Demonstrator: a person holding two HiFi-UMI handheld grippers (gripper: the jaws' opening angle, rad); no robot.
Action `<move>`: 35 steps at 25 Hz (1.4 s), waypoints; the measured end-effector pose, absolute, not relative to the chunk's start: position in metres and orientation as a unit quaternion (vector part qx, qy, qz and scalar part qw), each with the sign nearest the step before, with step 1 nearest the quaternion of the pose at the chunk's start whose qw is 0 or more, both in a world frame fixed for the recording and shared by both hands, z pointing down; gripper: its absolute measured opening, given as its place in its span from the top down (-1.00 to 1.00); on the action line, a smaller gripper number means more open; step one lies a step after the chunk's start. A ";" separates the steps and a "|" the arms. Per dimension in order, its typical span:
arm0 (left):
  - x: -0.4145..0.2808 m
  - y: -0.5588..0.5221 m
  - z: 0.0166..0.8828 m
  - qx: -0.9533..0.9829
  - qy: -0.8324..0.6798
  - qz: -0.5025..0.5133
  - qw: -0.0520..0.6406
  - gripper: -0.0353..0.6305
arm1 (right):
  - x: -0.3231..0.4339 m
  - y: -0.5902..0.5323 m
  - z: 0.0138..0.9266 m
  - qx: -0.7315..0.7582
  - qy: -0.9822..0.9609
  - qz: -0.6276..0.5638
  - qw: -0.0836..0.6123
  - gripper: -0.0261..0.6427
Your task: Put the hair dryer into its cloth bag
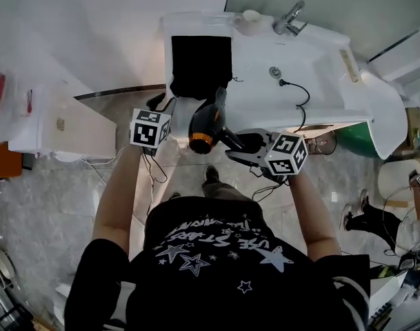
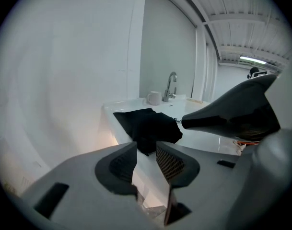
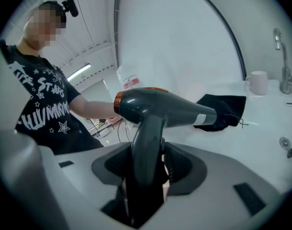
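Observation:
A dark grey hair dryer with an orange ring hangs in the air before the white washbasin counter. My right gripper is shut on its handle; in the right gripper view the handle fills the gap between the pads, and the barrel lies crosswise with its nozzle toward the bag. The black cloth bag lies flat on the counter's left end, one edge hanging over the front. My left gripper is open and holds nothing, just short of the bag, with the dryer to its right.
A tap and a white mug stand at the back of the basin. A black cord lies in the bowl. A white cabinet stands to the left, a green bin under the counter's right end, and another person's legs at right.

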State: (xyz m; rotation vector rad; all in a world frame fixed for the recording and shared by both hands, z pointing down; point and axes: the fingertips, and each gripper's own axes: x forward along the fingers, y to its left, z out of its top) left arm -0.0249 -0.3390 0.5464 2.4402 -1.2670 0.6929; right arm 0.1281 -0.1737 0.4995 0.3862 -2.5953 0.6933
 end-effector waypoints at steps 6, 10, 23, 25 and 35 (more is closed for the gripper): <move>-0.020 -0.372 0.564 0.833 -0.452 0.287 0.138 0.49 | 0.135 -0.187 0.509 0.093 -0.938 0.252 0.219 0.32; -0.020 -0.388 0.581 0.825 -0.450 0.314 0.136 0.46 | 0.137 -0.193 0.514 0.068 -0.938 0.251 0.228 0.32; -0.005 -0.399 0.581 0.825 -0.416 0.363 0.121 0.80 | 0.140 -0.207 0.519 0.025 -0.941 0.241 0.235 0.32; -0.004 -0.397 0.569 0.830 -0.414 0.356 0.114 0.80 | 0.139 -0.207 0.518 0.020 -0.943 0.238 0.234 0.32; 0.017 -0.394 0.522 0.856 -0.382 0.338 0.089 0.80 | 0.138 -0.239 0.517 -0.004 -0.947 0.222 0.232 0.32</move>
